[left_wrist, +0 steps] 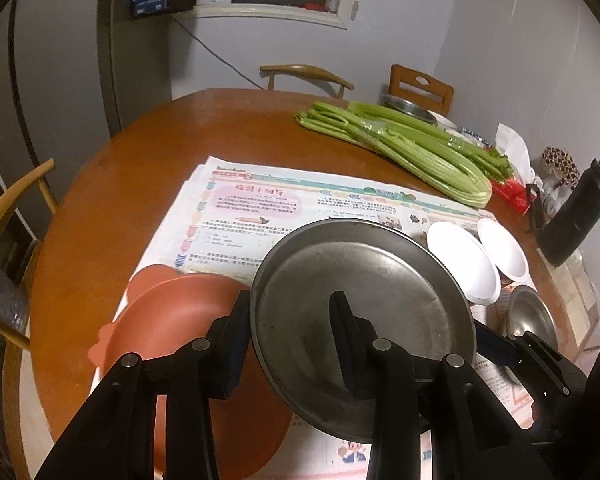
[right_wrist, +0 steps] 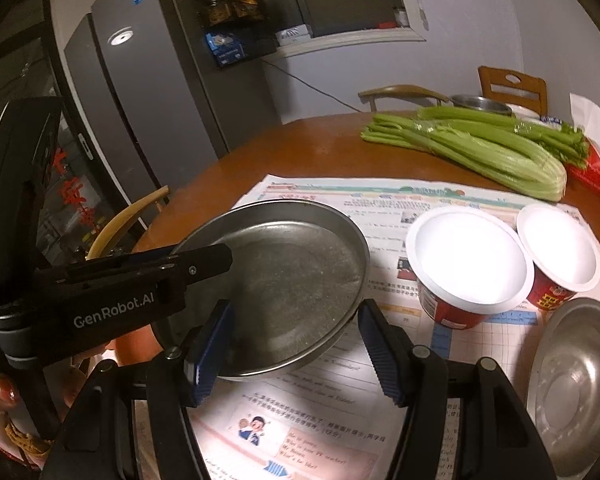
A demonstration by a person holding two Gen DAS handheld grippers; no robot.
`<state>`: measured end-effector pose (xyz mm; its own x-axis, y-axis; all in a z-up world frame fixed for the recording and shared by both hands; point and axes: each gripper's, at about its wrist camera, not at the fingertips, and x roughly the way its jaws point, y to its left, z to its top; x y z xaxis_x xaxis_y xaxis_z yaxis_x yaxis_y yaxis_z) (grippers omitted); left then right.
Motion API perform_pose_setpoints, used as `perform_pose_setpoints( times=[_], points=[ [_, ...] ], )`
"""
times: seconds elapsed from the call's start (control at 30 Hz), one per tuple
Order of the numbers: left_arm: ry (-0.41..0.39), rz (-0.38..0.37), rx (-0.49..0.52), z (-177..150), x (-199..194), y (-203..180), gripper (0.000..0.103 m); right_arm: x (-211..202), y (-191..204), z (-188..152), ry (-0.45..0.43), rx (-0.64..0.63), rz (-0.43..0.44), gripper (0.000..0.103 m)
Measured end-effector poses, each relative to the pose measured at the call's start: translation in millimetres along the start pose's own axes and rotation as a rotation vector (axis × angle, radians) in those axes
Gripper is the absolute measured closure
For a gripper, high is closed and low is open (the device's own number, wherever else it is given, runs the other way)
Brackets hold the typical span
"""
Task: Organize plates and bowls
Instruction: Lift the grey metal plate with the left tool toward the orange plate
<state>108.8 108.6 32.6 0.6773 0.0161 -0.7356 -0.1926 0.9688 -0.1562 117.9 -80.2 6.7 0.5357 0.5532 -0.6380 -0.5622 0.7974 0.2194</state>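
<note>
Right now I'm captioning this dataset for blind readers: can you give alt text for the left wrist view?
The left gripper clamps the rim of a steel plate, tilted over a newspaper on a round table. An orange plate lies at its left; two white-lidded cups and celery sit beyond.

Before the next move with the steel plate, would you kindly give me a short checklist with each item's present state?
1. Left gripper clamps the steel plate at its rim, one finger inside and one outside: ok.
2. Right gripper open and holding nothing: ok.
3. Orange plate bare where it shows: ok.
4. Steel plate apart from the nearer paper bowl: ok.
5. Steel plate fully off the newspaper: cannot tell.
</note>
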Motion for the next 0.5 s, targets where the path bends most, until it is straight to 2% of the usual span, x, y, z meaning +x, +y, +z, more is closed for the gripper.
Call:
perform_pose_setpoints(
  times=[0.5],
  points=[
    [-0.090, 0.014, -0.030, -2.2, -56.6, 11.9, 0.064, -35.5, 33.3, 13.3, -0.076, -0.089, 0.011, 0.039]
  ],
)
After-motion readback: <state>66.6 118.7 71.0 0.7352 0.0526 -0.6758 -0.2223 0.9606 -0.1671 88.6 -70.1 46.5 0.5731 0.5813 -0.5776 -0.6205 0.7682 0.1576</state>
